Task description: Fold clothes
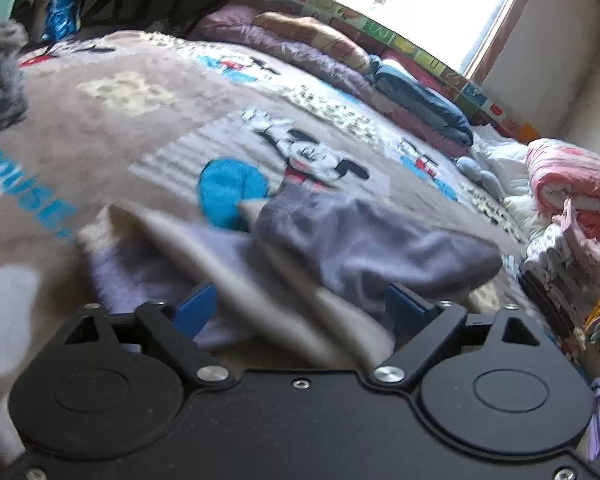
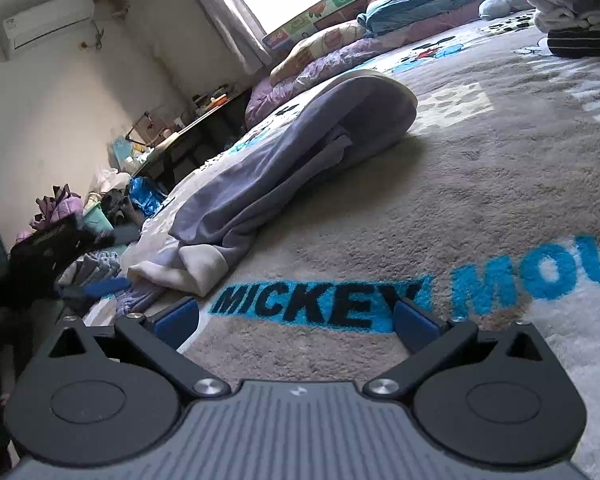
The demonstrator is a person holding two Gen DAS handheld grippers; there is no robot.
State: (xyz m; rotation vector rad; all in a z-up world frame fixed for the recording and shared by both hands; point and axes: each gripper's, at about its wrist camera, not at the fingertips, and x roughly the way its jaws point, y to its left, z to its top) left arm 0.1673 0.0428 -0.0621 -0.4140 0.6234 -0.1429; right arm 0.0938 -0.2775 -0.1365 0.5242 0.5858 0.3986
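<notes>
Lavender fleece garment (image 2: 300,152) lies rumpled on the Mickey Mouse blanket (image 2: 480,184), soft, light and floppy; best pinched at its cream cuff (image 2: 188,272); left gripper (image 1: 304,312) fingers spread around fabric, right gripper (image 2: 296,316) spread, empty.

Bedroom surroundings around a cartoon-mouse blanket

The grey printed blanket (image 2: 480,184) covers the bed; rolled purple, tan and blue quilts (image 1: 300,52) line its far edge under a bright window (image 1: 432,4). An air conditioner (image 2: 48,24) hangs on the wall above a cluttered dark desk (image 2: 196,128).

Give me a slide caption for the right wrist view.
Open right gripper hovers over the Mickey Mouse blanket, facing a lavender garment.
</notes>
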